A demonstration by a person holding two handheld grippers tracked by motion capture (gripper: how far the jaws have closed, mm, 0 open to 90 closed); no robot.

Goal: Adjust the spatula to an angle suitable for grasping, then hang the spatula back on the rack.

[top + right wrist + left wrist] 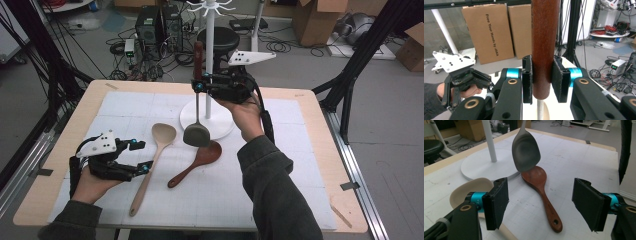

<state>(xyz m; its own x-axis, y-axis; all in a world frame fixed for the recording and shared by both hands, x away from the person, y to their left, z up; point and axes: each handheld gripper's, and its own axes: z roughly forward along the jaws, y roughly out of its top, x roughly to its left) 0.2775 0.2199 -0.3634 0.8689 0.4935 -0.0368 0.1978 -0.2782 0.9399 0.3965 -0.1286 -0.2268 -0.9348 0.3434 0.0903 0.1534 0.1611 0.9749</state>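
Right gripper view: right gripper [542,80] clamps spatula handle [545,45]; left gripper [142,155] open.

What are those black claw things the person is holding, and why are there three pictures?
Those are grippers: hand tools with two black jaws that pinch like tongs. A person holds one in each hand at a table covered by a white mat.

The high view looks down from above. The other two pictures come from small cameras riding on each gripper, looking along its jaws.

The right gripper is pinching the brown handle of a spatula, holding it upright so its grey blade hangs just over the table. In the right gripper view the jaws squeeze that handle from both sides.

The left gripper is open, holding nothing.

On the mat lie a pale wooden spoon and a dark red-brown spoon. Behind them stands a white rack on a round base, with hooks on top.
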